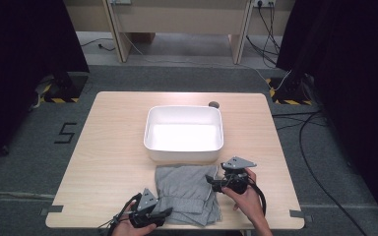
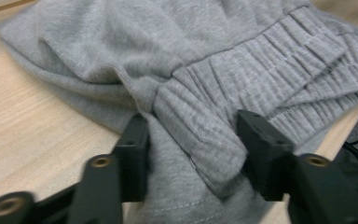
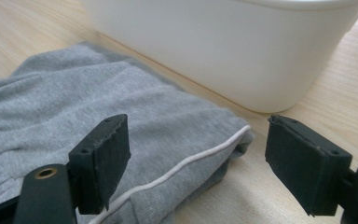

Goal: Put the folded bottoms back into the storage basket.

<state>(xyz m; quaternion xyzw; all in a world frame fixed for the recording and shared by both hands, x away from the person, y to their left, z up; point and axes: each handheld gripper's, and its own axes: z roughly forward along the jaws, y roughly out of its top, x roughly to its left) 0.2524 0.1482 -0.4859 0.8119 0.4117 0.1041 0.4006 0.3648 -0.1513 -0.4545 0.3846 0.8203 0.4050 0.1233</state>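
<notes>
Lying folded at the near edge of the wooden table [image 1: 113, 147], at about 6 o'clock from the white plastic tub [image 1: 183, 132]: grey sweatpants [image 1: 189, 189], their far edge just beside the tub's near wall, ribbed elastic waistband [image 2: 270, 70] toward the near side and partly overhanging the table edge. Gripping a bunched fold of that grey fabric near the waistband: left gripper [image 2: 191, 149], jaws narrowed onto the cloth, both pads pressed into it, fold puckered between them; seen from above at roughly 7 o'clock of the garment [image 1: 150, 212], held in a hand [image 1: 128, 223] at the table's near edge. Standing wide apart at the garment's 2 o'clock corner: right gripper [image 3: 196, 158], jaws spread on either side of the folded corner with the white drawstring [image 3: 182, 168], neither pad pressing on the fabric, the pad on the right of that view well clear over bare wood. Held in the other hand [image 1: 248, 199], grey three-cornered plate on top, black cable looping back toward the near edge; from above, at about 5 o'clock of the tub [image 1: 216, 183]. Resting at 12 o'clock beyond the tub, near the table's far edge: a small dark round object [image 1: 213, 104], too small to identify
</notes>
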